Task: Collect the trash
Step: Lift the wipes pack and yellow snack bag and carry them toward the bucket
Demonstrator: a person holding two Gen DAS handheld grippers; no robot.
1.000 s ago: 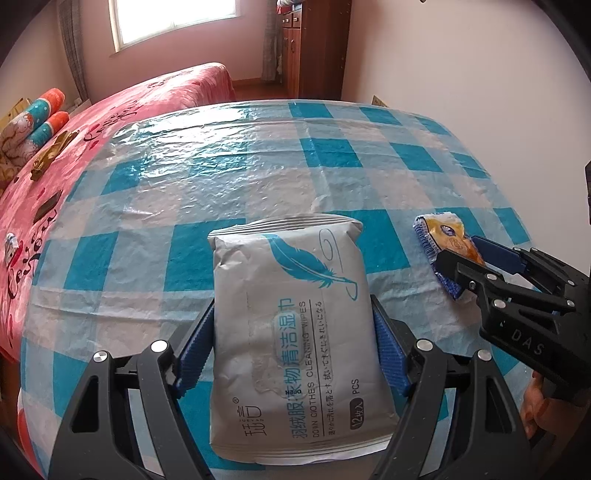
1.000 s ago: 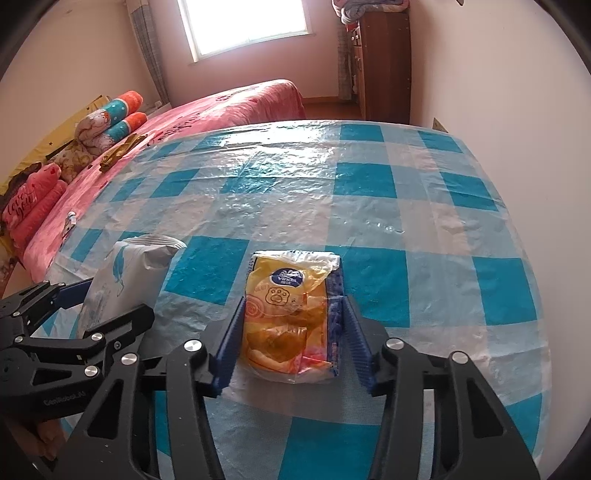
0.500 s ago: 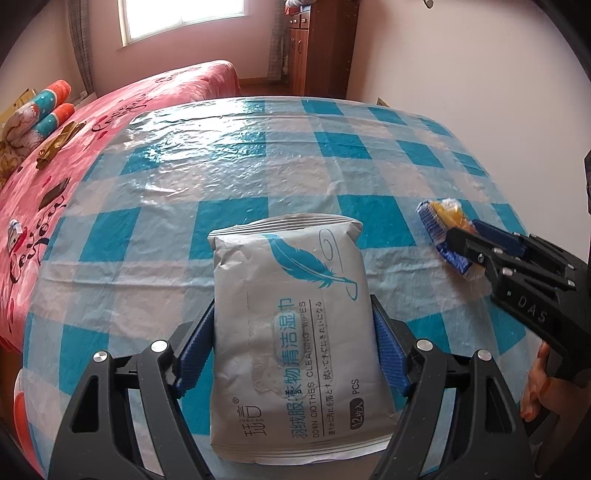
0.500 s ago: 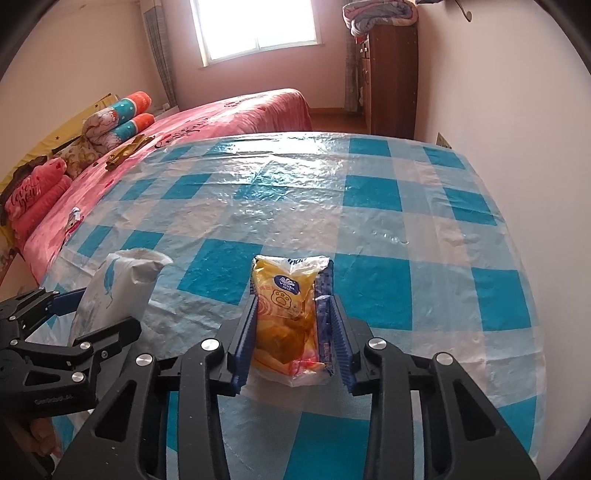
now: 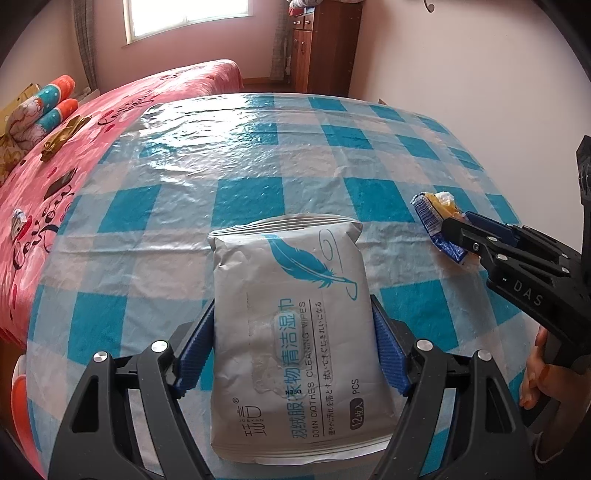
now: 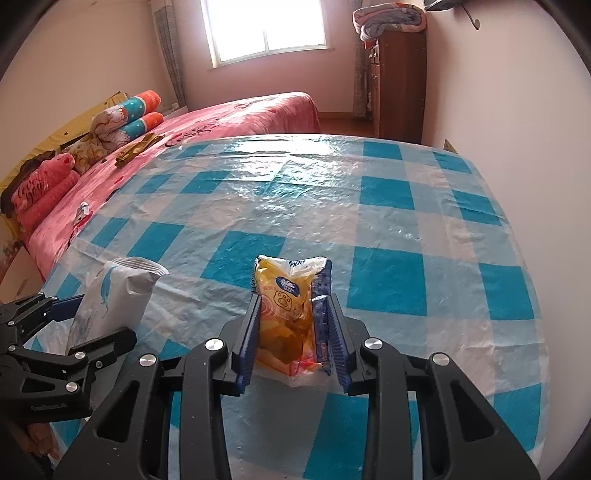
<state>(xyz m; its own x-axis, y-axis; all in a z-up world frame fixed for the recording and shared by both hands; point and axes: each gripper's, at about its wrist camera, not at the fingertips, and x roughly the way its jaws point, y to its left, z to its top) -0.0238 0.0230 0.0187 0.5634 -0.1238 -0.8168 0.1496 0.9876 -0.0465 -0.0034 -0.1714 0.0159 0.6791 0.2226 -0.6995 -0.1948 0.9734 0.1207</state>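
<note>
Bright window (image 6: 267,27) daylight glares off the tablecloth (image 6: 295,177); fisheye edges bend.

Your left wrist camera looks steeply down along its tongs (image 5: 291,354) at the checked counter (image 5: 258,155), close in. Your right wrist camera sits beside it, tilted less, above its own tongs (image 6: 293,332). Both share the counter, the bed (image 6: 236,118) at upper left, and each other's tongs at the frame's edge.

Pink bed (image 6: 236,118), wooden cabinet (image 6: 399,81) (folded blanket (image 6: 388,18) on top), bright window (image 6: 266,26)
</note>
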